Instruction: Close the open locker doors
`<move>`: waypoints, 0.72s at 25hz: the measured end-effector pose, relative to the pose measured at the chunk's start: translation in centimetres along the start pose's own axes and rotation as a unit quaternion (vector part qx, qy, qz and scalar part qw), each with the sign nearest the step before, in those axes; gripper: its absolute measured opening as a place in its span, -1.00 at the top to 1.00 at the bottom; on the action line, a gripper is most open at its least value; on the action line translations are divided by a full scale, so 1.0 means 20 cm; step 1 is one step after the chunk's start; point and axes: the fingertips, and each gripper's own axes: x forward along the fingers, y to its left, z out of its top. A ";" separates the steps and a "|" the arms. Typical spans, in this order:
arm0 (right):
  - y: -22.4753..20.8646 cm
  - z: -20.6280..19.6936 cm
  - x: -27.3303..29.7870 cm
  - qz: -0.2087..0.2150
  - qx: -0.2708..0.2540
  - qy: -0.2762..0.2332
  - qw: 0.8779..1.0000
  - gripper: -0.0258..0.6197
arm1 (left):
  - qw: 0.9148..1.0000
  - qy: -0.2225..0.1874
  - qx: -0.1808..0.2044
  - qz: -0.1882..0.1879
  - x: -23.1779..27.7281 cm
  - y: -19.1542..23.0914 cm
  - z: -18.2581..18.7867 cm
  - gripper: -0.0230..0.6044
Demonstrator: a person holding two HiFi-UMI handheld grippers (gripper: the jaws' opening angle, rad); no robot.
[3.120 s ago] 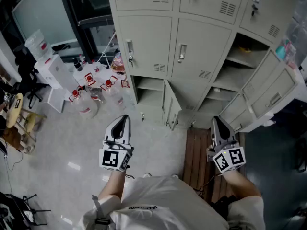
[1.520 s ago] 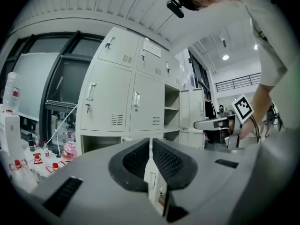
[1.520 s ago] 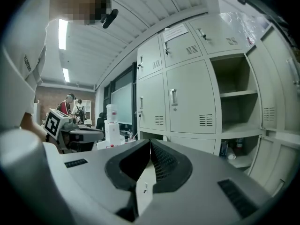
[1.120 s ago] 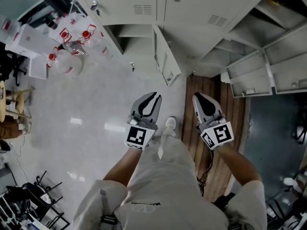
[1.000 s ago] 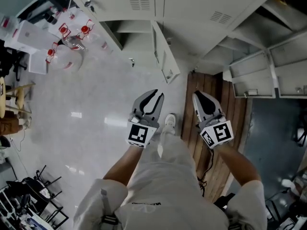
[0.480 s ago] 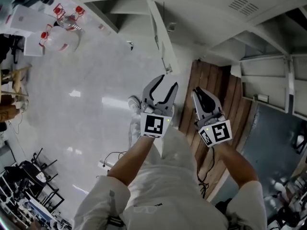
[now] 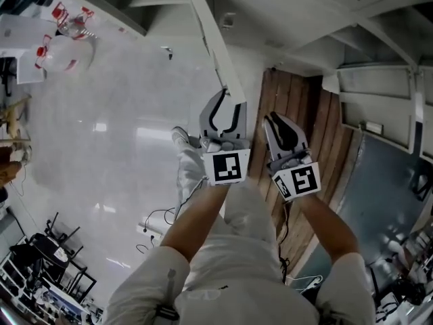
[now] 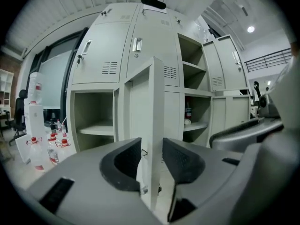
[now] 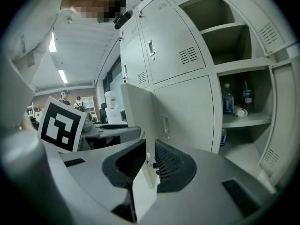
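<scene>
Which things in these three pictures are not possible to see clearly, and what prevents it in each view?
Head view: the open locker door shows edge-on, so its faces do not show; the lockers above it are cut off by the top edge.
Left gripper view: labels on the floor bottles are too small to read.
Right gripper view: labels on the shelf bottles are too small; the two people behind are tiny.

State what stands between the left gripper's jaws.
The free edge of the open locker door, seen in the left gripper view; the left gripper has just been closing its jaws slightly, without clearly gripping it.
</scene>
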 end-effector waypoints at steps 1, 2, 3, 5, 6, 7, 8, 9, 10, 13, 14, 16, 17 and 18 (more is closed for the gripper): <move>0.00 -0.02 0.01 0.000 0.000 0.003 1.000 0.71 | 1.000 0.001 0.006 -0.001 0.00 -0.01 0.00 0.53; 0.01 -0.03 0.02 0.000 0.000 0.006 1.000 0.71 | 1.000 0.001 0.012 -0.001 0.00 -0.01 0.01 0.63; 0.01 -0.04 0.03 0.001 -0.001 0.008 1.000 0.71 | 1.000 -0.001 0.013 0.000 0.00 0.00 0.01 0.63; 0.03 -0.05 0.05 0.007 -0.005 0.008 1.000 0.71 | 1.000 -0.005 0.005 0.008 -0.03 0.05 0.01 0.63; 0.05 -0.04 0.07 0.012 -0.008 0.007 1.000 0.71 | 1.000 -0.004 -0.009 0.017 -0.06 0.08 0.00 0.63; 0.07 -0.03 0.08 0.018 -0.010 0.004 1.000 0.71 | 0.999 0.000 -0.030 0.027 -0.09 0.13 -0.02 0.64; 0.09 -0.02 0.10 0.025 -0.012 -0.001 1.000 0.72 | 0.998 0.006 -0.049 0.036 -0.13 0.18 -0.04 0.64; 0.13 -0.02 0.13 0.037 -0.017 -0.003 0.999 0.72 | 0.997 0.011 -0.060 0.040 -0.16 0.23 -0.05 0.64; 0.17 -0.03 0.16 0.052 -0.025 -0.001 0.998 0.71 | 0.997 0.015 -0.064 0.039 -0.19 0.28 -0.07 0.64; 0.33 -0.12 0.28 0.105 -0.049 0.021 0.993 0.66 | 0.998 0.018 -0.052 0.019 -0.24 0.43 -0.10 0.64; 0.38 -0.16 0.33 0.120 -0.055 0.029 0.991 0.63 | 0.999 0.016 -0.047 0.012 -0.25 0.48 -0.11 0.64; 0.49 -0.21 0.45 0.144 -0.066 0.038 0.987 0.58 | 0.999 0.013 -0.039 -0.009 -0.27 0.56 -0.13 0.65; 0.54 -0.23 0.51 0.154 -0.072 0.040 0.985 0.58 | 0.999 0.011 -0.037 -0.024 -0.27 0.60 -0.13 0.65; 0.59 -0.24 0.57 0.162 -0.078 0.041 0.983 0.57 | 0.999 0.006 -0.034 -0.040 -0.27 0.62 -0.13 0.65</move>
